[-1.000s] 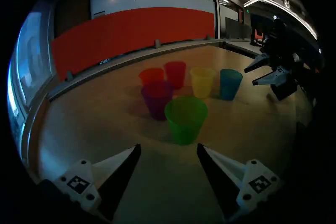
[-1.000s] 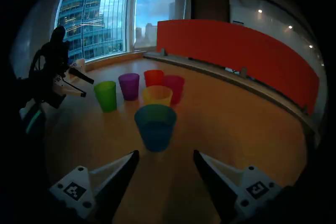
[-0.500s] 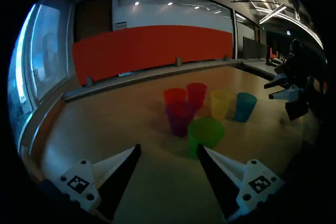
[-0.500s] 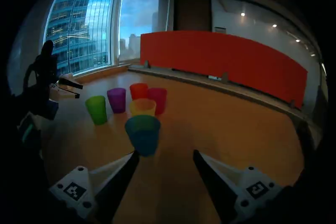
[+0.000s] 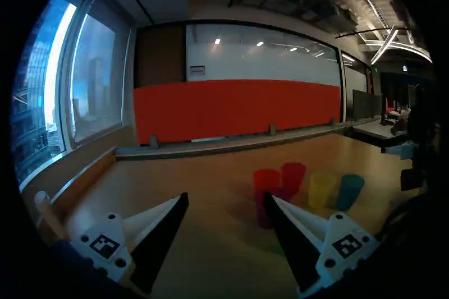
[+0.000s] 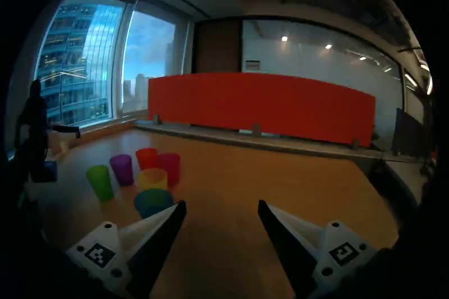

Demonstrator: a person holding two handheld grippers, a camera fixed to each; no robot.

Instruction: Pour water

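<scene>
Currently left tongs (image 5: 225, 196) and right tongs (image 6: 221, 203) both gape wide, empty. Lower right tongs to blue cup (image 6: 150, 200) just beside yellow cup (image 6: 152, 179); grip mid-wall, level.

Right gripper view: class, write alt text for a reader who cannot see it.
An open gripper points across a wooden table, holding nothing. Six coloured cups stand clustered at lower left, the blue cup nearest. Behind are a red partition and tall windows.
</scene>
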